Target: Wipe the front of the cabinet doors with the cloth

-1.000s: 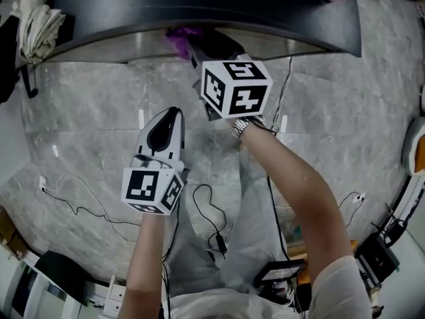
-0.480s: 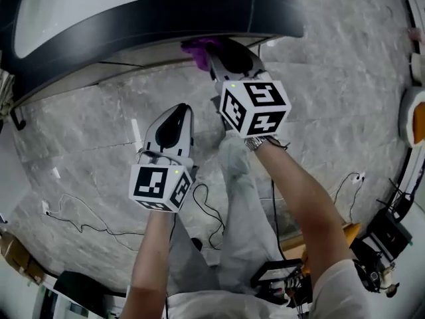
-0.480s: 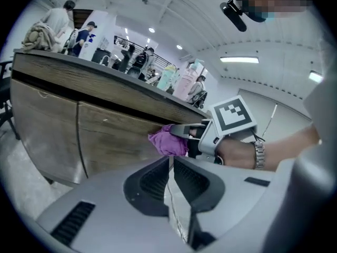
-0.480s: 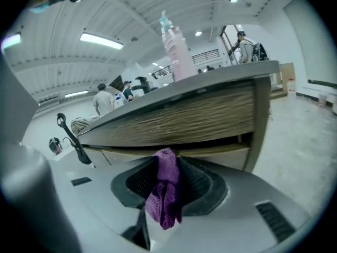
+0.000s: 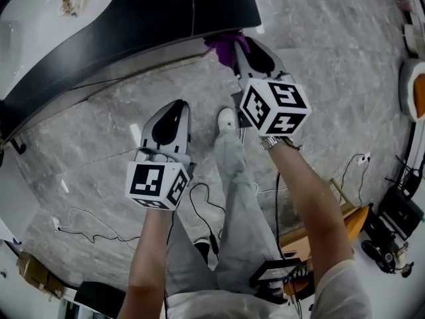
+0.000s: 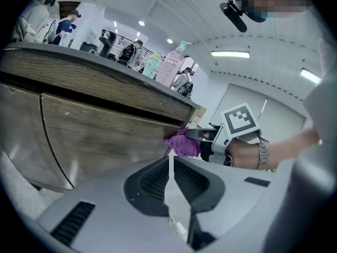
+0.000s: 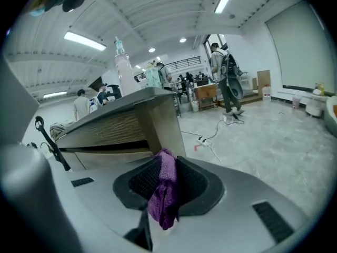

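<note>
At the cabinet doors (image 6: 105, 136), right tongs (image 7: 166, 165) pinch cloth (image 7: 163, 199); left tongs (image 6: 171, 165) pressed together.

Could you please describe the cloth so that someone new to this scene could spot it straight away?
Start at the long wood-fronted cabinet. Near its end corner, the right gripper pinches the cloth between its jaws. It is a small crumpled rag, the only purple thing there.

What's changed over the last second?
The right gripper slid the cloth rightward along the cabinet front, to near its end. It stayed shut on the cloth. The left gripper stayed shut and empty, held back from the cabinet.
</note>
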A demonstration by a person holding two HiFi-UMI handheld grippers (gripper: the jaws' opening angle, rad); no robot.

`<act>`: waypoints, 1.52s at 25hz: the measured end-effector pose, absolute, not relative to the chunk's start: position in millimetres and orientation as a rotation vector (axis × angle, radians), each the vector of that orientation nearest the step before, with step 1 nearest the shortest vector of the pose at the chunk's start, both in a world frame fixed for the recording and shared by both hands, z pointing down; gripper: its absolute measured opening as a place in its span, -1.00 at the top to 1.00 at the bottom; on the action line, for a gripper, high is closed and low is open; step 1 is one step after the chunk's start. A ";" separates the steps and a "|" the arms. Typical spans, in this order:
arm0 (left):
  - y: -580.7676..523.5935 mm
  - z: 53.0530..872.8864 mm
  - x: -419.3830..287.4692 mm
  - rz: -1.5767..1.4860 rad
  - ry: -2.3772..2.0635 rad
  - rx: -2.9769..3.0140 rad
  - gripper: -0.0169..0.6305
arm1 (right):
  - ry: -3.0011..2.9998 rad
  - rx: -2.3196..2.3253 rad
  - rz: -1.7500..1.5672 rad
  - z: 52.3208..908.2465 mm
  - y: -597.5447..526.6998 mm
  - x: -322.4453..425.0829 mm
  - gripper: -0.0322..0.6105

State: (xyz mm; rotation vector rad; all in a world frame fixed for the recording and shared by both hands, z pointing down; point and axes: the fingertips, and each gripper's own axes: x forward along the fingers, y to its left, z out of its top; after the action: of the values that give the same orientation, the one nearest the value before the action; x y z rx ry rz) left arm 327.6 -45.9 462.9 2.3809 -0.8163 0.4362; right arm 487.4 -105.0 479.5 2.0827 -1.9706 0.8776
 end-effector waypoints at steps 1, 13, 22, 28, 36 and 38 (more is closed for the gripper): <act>-46.5 464.3 326.7 0.438 -0.809 2.384 0.90 | -1.948 2.121 0.899 480.1 -102.4 494.9 0.59; -64.6 374.0 195.9 0.401 -0.817 2.506 0.90 | -2.098 2.125 0.845 354.1 -42.8 398.5 0.64; -35.0 199.9 4.5 0.256 -1.007 2.525 0.90 | -2.262 2.025 0.737 162.7 27.3 234.3 0.64; -23.1 101.7 -55.4 0.123 -1.132 2.539 0.90 | -2.460 1.795 0.373 27.0 46.2 159.0 0.64; -4.9 14.7 -84.2 0.085 -1.256 2.616 0.90 | -2.634 1.692 0.331 -38.5 63.1 124.7 0.64; 0.0 7.5 -84.3 0.063 -1.311 2.603 0.90 | -2.694 1.687 0.379 -35.5 59.8 123.0 0.64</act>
State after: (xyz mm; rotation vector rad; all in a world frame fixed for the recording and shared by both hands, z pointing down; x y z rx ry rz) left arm -84.3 0.0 7.5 2.6026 -1.3115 0.0634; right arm 123.0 59.8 -35.5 1.6868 -2.6938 0.3792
